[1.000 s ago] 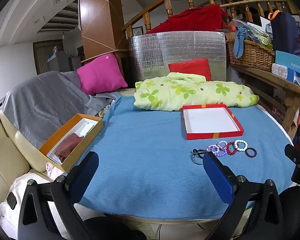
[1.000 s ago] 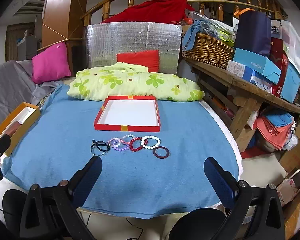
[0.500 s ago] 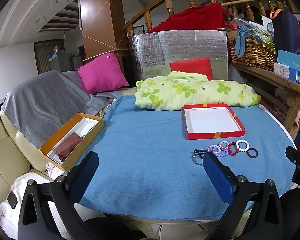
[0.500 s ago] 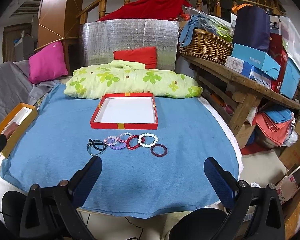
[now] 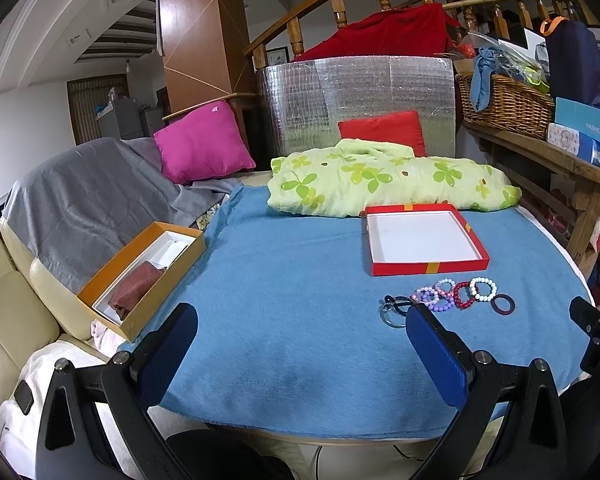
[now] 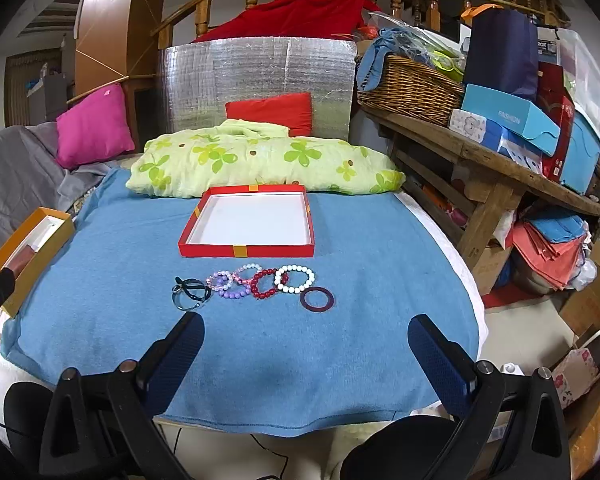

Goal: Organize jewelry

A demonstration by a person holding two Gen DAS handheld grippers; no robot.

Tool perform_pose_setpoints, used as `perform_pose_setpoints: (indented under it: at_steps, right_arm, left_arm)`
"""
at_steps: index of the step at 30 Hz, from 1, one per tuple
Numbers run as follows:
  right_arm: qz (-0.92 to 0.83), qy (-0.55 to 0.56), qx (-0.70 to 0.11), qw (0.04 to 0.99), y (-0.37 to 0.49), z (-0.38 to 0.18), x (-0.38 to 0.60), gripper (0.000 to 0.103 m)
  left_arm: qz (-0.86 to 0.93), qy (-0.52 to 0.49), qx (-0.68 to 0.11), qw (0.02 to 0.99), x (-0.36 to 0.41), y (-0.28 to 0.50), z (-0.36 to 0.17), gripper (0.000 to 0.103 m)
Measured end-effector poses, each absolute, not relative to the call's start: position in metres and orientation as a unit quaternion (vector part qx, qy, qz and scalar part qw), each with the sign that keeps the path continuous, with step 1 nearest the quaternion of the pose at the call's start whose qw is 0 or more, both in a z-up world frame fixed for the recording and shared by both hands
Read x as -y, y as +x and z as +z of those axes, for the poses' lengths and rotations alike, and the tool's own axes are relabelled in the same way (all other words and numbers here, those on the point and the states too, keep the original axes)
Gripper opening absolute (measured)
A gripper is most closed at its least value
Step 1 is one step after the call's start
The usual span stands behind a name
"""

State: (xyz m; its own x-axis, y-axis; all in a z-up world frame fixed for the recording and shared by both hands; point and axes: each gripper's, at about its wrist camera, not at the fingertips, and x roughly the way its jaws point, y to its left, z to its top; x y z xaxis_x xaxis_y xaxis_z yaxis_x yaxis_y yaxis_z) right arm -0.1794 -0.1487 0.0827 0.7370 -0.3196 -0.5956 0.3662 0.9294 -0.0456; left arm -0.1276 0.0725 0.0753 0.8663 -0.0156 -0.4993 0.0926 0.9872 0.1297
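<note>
A shallow red box [image 6: 252,222] [image 5: 422,240] with a white, empty inside lies on the blue cloth [image 6: 240,344]. In front of it sits a row of jewelry: a dark metal bangle [image 6: 190,294] [image 5: 394,312], purple and pink bead bracelets [image 6: 230,282] [image 5: 432,298], a red bead bracelet [image 6: 266,283], a white bead bracelet [image 6: 295,279] [image 5: 483,289] and a maroon ring [image 6: 317,299] [image 5: 503,304]. My right gripper [image 6: 304,340] stands open, short of the row. My left gripper [image 5: 300,332] is open over bare cloth, left of the jewelry.
An orange box [image 5: 140,276] [image 6: 28,248] holding a brown cloth sits at the table's left edge. A green flowered quilt [image 6: 260,162] lies behind the red box. A wooden bench [image 6: 496,164] with a basket and boxes stands to the right.
Both grippers have drifted slightly forward toward the table, so the jewelry and red box sit a little nearer. Nothing has been touched.
</note>
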Motion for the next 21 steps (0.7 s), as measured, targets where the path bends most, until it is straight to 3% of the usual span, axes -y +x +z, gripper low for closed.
perform_pose_setpoints:
  at_steps: [21]
  right_arm:
    - [-0.167,0.033,-0.310,0.935,-0.153,0.062,0.178,0.103]
  left_arm:
    - [-0.052,0.079,-0.284,0.954,-0.059,-0.092,0.050,0.103]
